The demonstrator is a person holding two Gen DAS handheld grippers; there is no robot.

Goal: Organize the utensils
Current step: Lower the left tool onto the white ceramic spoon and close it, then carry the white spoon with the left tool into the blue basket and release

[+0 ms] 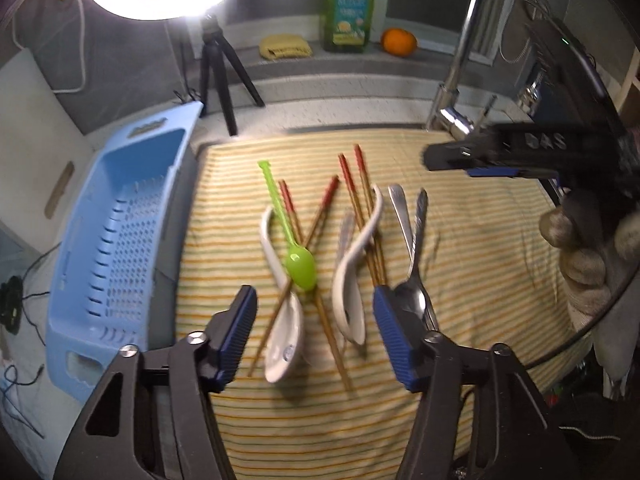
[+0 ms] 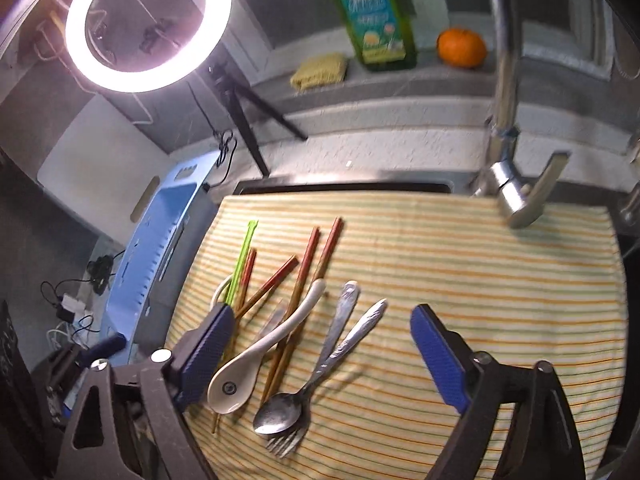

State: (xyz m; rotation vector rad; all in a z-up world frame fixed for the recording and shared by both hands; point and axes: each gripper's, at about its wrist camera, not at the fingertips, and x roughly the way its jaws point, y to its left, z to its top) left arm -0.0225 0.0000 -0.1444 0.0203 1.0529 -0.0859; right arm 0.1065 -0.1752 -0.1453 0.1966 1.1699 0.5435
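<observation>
— Striped yellow cloth (image 1: 460,240), spread over the bench, carries every utensil; the blue basket (image 1: 120,224), just left of the cloth, holds nothing that either view shows. How far along is the sorting?

— By my reading, at the very start. Nothing is grouped and nothing lies in the basket. The left gripper (image 1: 316,330) hovers over the near edge of the pile with its fingers spread wide and nothing between them. The right gripper (image 2: 320,354) hangs over the same cloth, also spread wide and unloaded.

— The count?

— Two white ceramic spoons: one (image 1: 282,332) left of centre on the cloth, under the green plastic spoon (image 1: 300,266), the other (image 2: 256,354) nearer the middle. One green spoon. One metal spoon (image 2: 280,410) and one metal fork (image 2: 286,442), crossed, toward the right of the pile. A further grey metal handle (image 1: 345,230) shows beside the second ceramic spoon; what it belongs to I cannot tell.

— Chopsticks?

— Red-tipped wooden chopsticks (image 1: 326,196), four tips visible, so likely two pairs, lying crossed among the spoons.

— What remains?

— Judging from the scatter, everything: separating spoons, fork and chopsticks, then moving them off the cloth, presumably to the basket.
</observation>
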